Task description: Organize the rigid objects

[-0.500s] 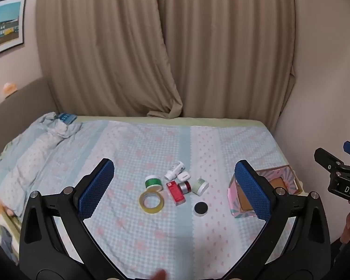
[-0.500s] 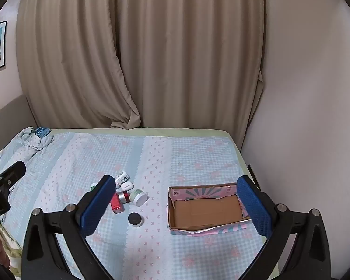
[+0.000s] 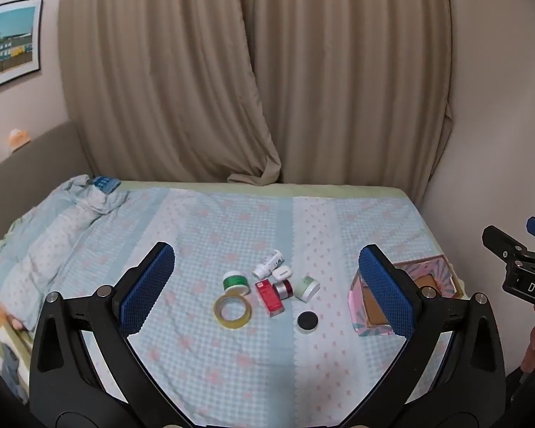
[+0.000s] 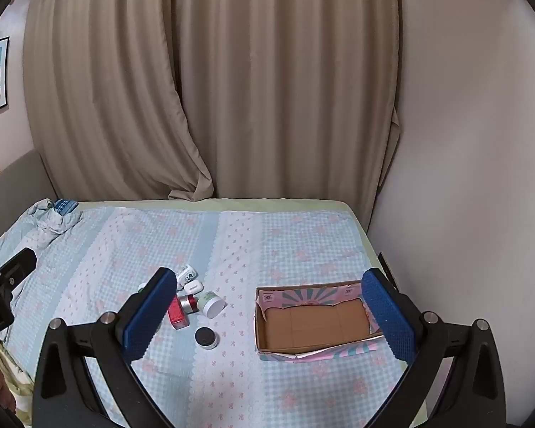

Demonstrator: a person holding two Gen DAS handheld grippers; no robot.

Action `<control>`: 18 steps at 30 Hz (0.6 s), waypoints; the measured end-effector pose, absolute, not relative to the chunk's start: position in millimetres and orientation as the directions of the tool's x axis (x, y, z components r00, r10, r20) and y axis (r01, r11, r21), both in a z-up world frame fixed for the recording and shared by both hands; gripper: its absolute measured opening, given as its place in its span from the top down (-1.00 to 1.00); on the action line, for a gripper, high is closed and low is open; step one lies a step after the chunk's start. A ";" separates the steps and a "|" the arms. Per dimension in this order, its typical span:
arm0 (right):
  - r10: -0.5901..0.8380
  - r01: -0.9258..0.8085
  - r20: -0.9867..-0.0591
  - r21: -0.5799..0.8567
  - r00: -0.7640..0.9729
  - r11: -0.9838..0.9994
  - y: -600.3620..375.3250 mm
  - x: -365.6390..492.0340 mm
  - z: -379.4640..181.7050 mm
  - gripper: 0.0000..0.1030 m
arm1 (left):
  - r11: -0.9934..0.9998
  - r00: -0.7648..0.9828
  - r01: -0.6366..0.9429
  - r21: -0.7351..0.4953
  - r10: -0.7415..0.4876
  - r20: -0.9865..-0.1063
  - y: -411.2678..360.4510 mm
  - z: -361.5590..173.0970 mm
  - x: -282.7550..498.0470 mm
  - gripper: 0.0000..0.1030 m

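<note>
Two grippers hang above a bed covered with a light blue checked sheet with pink flowers [image 3: 232,374]. The left gripper [image 3: 267,285] has its blue padded fingers [image 3: 148,287] spread wide apart, and nothing is between them. The right gripper [image 4: 271,314] also has its fingers spread wide and holds nothing.

A group of small things lies close together near the middle of the sheet: a yellowish ring of clear tape [image 3: 232,311], a round jar with a green lid [image 3: 235,281], a red rectangular box [image 3: 269,298], a small shiny red and silver tin [image 3: 283,289], a white bottle lying on its side [image 3: 267,263], a small white case [image 3: 281,272], a pale green and white jar tipped on its side [image 3: 307,288] and a low round container with a black lid [image 3: 307,321], which lies a little apart on the near side.

To the right of the group, well apart from it, stands an open cardboard box with pink and blue patterned walls [image 4: 314,351]. Its brown bottom is bare.
</note>
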State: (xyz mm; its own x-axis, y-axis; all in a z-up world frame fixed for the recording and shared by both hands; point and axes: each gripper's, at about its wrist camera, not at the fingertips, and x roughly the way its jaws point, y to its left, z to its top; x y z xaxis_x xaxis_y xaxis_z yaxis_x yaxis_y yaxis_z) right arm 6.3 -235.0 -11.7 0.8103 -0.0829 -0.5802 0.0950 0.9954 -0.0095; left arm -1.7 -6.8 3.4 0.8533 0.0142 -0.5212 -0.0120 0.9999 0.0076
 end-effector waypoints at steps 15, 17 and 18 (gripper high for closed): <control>-0.088 0.107 -0.585 -0.003 0.806 0.994 -237.6 4.4 -11.2 -1.00 | 1.000 0.845 -0.003 0.012 0.009 -0.535 -6.5 1.2 -4.4 -0.99; -0.088 0.108 -0.585 -0.001 0.806 0.994 -237.8 1.8 -9.7 -1.00 | 1.000 0.845 -0.004 0.013 0.010 -0.535 -6.8 0.4 -4.8 -0.99; -0.088 0.108 -0.585 -0.001 0.806 0.994 -238.5 1.9 -10.8 -1.00 | 1.000 0.845 -0.003 0.013 0.009 -0.534 -6.6 0.3 -5.3 -0.99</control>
State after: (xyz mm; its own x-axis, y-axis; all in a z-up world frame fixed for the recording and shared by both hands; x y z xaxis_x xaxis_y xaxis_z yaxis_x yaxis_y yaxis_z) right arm 1.9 -238.5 -10.8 0.8065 -0.0879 -0.5847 0.1076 0.9942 -0.0011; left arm -5.3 -6.6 0.3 0.8453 0.0092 -0.5342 -0.0026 0.9999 0.0131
